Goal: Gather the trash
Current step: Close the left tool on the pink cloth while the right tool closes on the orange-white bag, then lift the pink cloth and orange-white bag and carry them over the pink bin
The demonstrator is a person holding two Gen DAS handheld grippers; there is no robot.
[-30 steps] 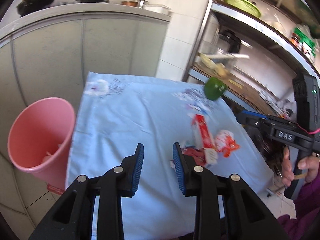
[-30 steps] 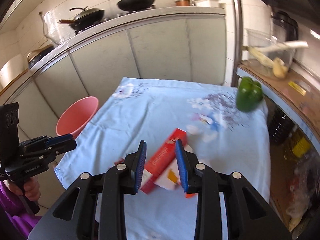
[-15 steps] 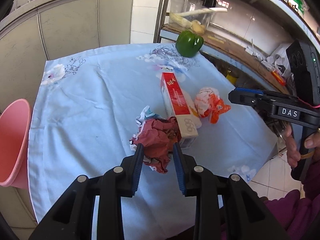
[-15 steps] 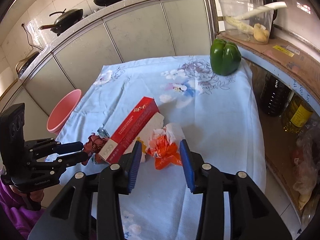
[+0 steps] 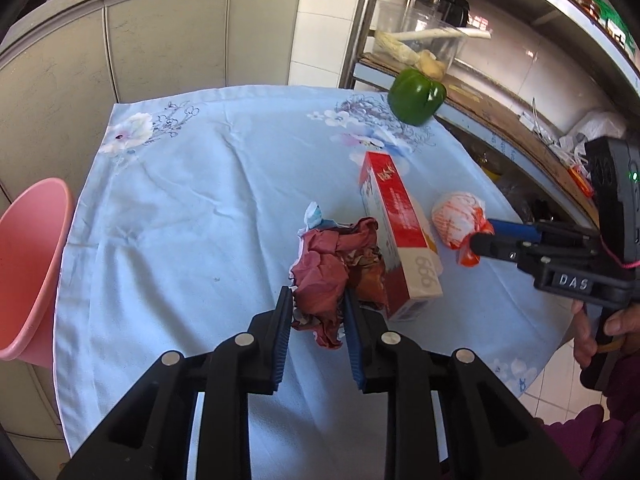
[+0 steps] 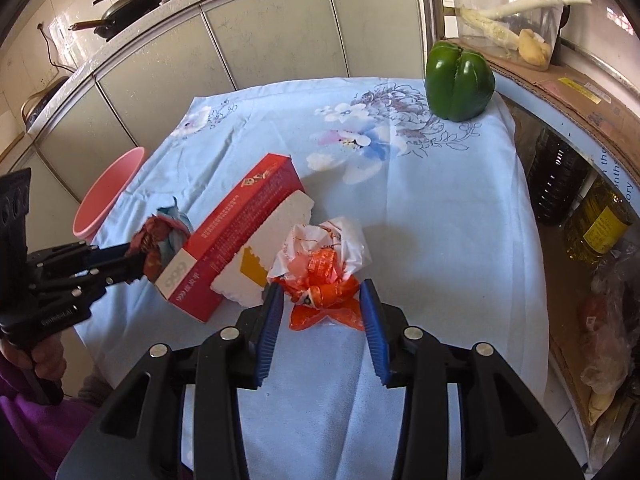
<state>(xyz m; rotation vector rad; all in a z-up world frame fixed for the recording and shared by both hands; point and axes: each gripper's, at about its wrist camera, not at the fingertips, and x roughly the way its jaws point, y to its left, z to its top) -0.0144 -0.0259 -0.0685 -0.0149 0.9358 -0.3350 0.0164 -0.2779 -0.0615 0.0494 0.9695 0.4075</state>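
Though crumpled, dark-red wrapper [image 5: 324, 276] between just-closing left tongs [image 5: 317, 304] (red box [image 5: 396, 224] alongside)

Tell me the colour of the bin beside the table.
Pink. The bin shows best in the left wrist view, at the table's left edge.

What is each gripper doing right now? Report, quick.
Left gripper: just been closing, now shut on the red paper wad.
Right gripper: open, astride the orange wrapper.

box [image 5: 396, 236] between wrappers, bin [image 5: 28, 268] beside table [image 5: 180, 200]
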